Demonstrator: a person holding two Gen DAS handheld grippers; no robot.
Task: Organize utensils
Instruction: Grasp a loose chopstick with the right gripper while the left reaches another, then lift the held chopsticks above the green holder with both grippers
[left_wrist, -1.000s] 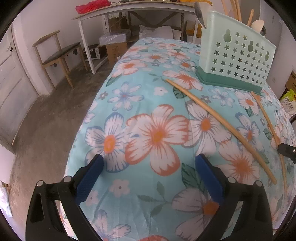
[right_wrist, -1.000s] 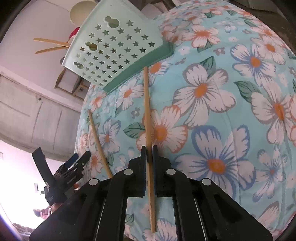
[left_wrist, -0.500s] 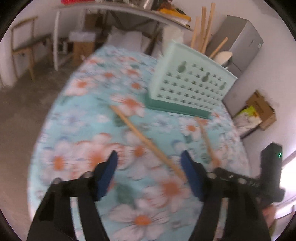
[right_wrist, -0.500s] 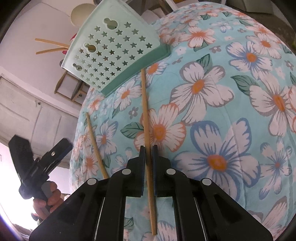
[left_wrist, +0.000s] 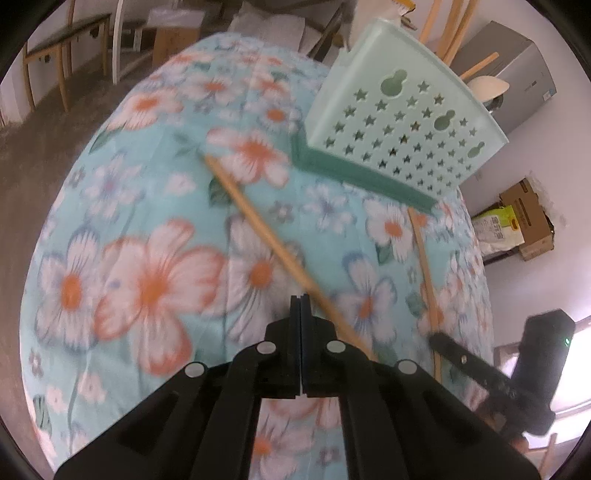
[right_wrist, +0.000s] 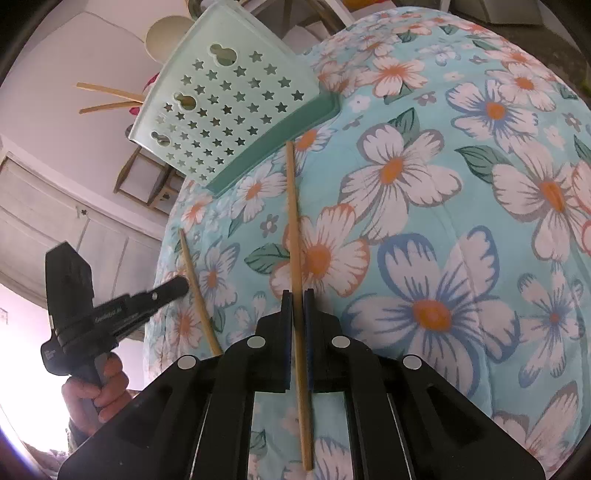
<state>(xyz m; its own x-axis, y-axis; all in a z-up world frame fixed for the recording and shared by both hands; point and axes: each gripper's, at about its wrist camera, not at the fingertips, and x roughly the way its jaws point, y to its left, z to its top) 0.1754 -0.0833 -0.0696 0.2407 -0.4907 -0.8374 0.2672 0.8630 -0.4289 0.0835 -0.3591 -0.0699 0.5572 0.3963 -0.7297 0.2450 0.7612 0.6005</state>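
Two wooden chopsticks lie on the floral cloth. My right gripper (right_wrist: 297, 295) is shut on one chopstick (right_wrist: 293, 229), which points toward the mint star-holed utensil basket (right_wrist: 229, 110). In the left wrist view my left gripper (left_wrist: 300, 300) is shut and empty, its tips just left of the other chopstick (left_wrist: 258, 221), which runs diagonally past them. The basket (left_wrist: 399, 122) stands at the far right and holds several wooden utensils. The right gripper (left_wrist: 443, 341) and its chopstick (left_wrist: 424, 266) show at the right of that view.
The table is covered by a turquoise flowered cloth (left_wrist: 147, 280). Beyond it are a wooden chair (left_wrist: 62, 48), cardboard boxes (left_wrist: 524, 218) and a grey cabinet (left_wrist: 517, 85). The left gripper (right_wrist: 177, 286) shows at the table's left edge in the right wrist view.
My left gripper has swung right toward the loose chopstick and gone from open to shut. The right gripper stays shut on its chopstick, barely moved.
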